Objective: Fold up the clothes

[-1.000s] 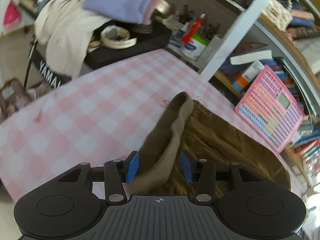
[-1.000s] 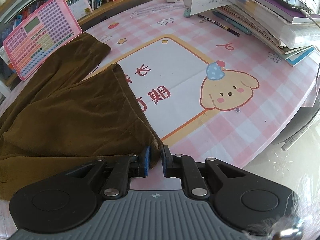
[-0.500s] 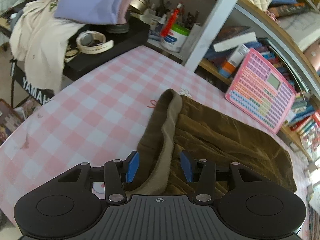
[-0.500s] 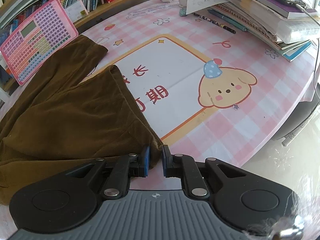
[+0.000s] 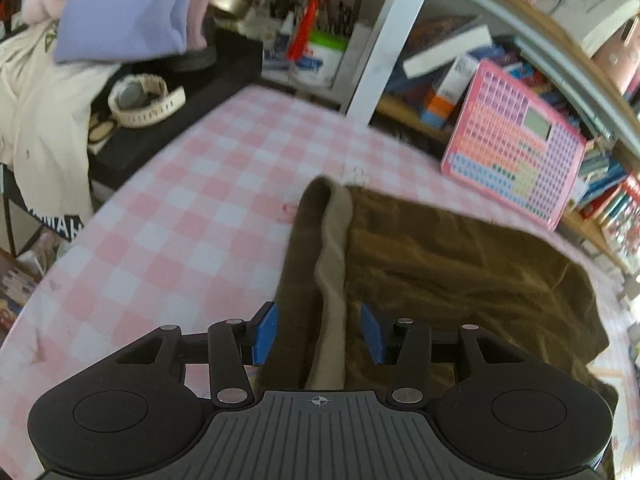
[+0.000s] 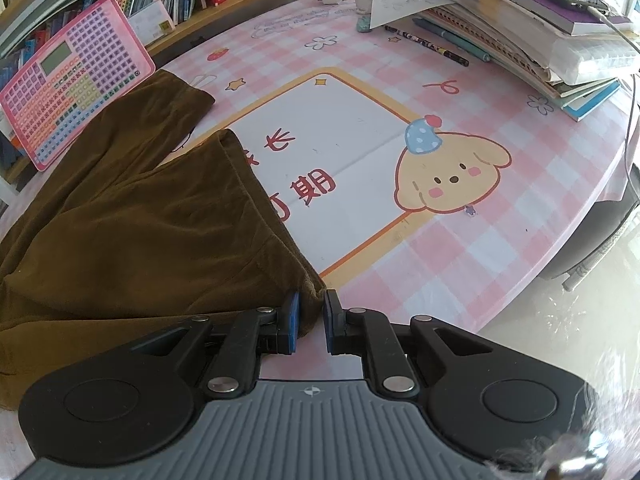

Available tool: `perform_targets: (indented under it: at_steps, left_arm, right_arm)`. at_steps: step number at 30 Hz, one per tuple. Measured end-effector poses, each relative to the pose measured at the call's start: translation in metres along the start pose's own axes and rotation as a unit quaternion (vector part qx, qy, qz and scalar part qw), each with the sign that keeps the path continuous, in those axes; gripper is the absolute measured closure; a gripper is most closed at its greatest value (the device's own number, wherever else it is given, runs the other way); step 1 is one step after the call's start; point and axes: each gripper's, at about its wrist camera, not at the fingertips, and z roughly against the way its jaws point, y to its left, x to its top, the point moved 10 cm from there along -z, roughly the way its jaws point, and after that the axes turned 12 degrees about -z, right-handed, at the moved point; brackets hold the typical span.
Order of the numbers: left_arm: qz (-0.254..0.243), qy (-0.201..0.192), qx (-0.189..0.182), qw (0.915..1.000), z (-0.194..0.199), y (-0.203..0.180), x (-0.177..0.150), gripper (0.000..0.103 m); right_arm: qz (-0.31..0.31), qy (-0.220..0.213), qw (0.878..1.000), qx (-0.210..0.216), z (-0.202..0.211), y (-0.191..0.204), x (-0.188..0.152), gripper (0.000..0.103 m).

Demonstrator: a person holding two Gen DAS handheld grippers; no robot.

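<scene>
Two tools in view, one per camera. Left tool [image 5: 319, 330]: blue pads stand apart with a ridge of the brown trousers [image 5: 440, 276] rising between them; waistband and its paler lining run up the middle of the frame; cannot tell whether the pads press the cloth. Right tool [image 6: 311, 322]: clenched on a corner of the trousers [image 6: 132, 232] at lower centre, cloth pinched between the blue pads.

Trousers lie spread on the surface [image 6: 460, 280], filling the left half of the right wrist view, one leg reaching toward the upper left. Surface cover is pink-and-white check with a printed panel: a cartoon puppy [image 6: 452, 172] in a blue dotted cap, red Chinese characters beside it, "长" and "期" readable, others partly hidden under the cloth.

Pink calculator [image 6: 68, 88] leans at upper left, touching the trousers' edge. Stack of books [image 6: 540, 28] and pens at upper right; spine lettering too small to read. Left wrist view, far left edge: black stand [image 5: 60, 226] with white lettering, partly hidden behind draped cream cloth, ending "...MAH". White tub [image 5: 320, 60] of brushes at top centre, label blurred.
</scene>
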Motion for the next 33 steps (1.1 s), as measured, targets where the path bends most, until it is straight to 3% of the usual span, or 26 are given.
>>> perform_targets:
  at_steps: [2,3,4,5,8,10,13,15,17,18,23,26,27,28,30,33]
  left_arm:
    - [0.005,0.014,-0.011,0.9998,-0.007,-0.001,-0.005,0.062]
    - [0.008,0.017,-0.015,0.9997,-0.010,-0.002,-0.006,0.070]
    - [0.009,0.018,-0.022,0.9996,-0.012,-0.004,-0.005,0.094]
    - [0.010,0.017,-0.031,0.9993,-0.015,-0.007,-0.004,0.101]
    - [0.027,-0.033,-0.087,0.9952,0.006,-0.021,0.014,0.102]
    - [-0.006,-0.103,-0.166,0.9808,0.057,-0.043,0.027,0.102]
    - [-0.084,-0.120,-0.199,0.9690,0.100,-0.044,0.006,0.101]
    - [-0.085,-0.070,-0.188,0.9760,0.090,-0.022,-0.026,0.101]
    - [-0.053,-0.005,-0.154,0.9866,0.063,0.007,-0.064,0.101]
    - [-0.034,0.008,-0.145,0.9888,0.056,0.015,-0.075,0.101]
    - [0.045,0.011,-0.119,0.9918,0.056,0.034,-0.094,0.093]
    - [0.090,0.002,-0.114,0.9894,0.074,0.042,-0.092,0.088]
    - [0.111,0.009,-0.111,0.9875,0.078,0.045,-0.093,0.081]
    - [0.138,0.024,-0.109,0.9841,0.080,0.048,-0.099,0.073]
    - [0.181,0.048,-0.113,0.9759,0.080,0.046,-0.109,0.070]
    - [0.246,0.049,-0.109,0.9618,0.077,0.045,-0.118,0.058]
  right_arm:
    - [-0.002,0.000,1.000,0.000,0.000,0.000,0.000,0.092]
    - [-0.002,0.000,1.000,-0.001,0.000,0.000,0.000,0.092]
    - [-0.001,-0.001,1.000,-0.003,0.000,0.000,0.000,0.092]
    - [0.000,-0.001,1.000,-0.005,0.000,0.001,0.000,0.092]
    - [-0.002,0.004,1.000,-0.008,0.000,0.001,0.000,0.092]
    - [-0.005,0.010,1.000,-0.007,0.000,0.000,-0.001,0.092]
    - [-0.008,0.010,1.000,-0.006,0.000,-0.001,0.000,0.092]
    - [-0.007,0.010,1.000,-0.009,0.000,0.000,0.000,0.092]
    - [-0.004,0.013,1.000,-0.011,-0.001,0.002,0.001,0.092]
    - [-0.003,0.015,1.000,-0.011,-0.002,0.003,0.002,0.091]
    - [0.005,0.022,1.000,-0.014,-0.005,0.006,0.004,0.091]
    - [0.006,0.020,1.000,-0.016,-0.005,0.006,0.004,0.091]
    - [0.006,0.019,1.000,-0.016,-0.005,0.006,0.003,0.091]
    - [0.006,0.018,1.000,-0.016,-0.005,0.006,0.003,0.091]
    - [0.004,0.018,1.000,-0.016,-0.005,0.006,0.004,0.091]
    - [-0.001,0.017,1.000,-0.015,-0.005,0.006,0.004,0.091]
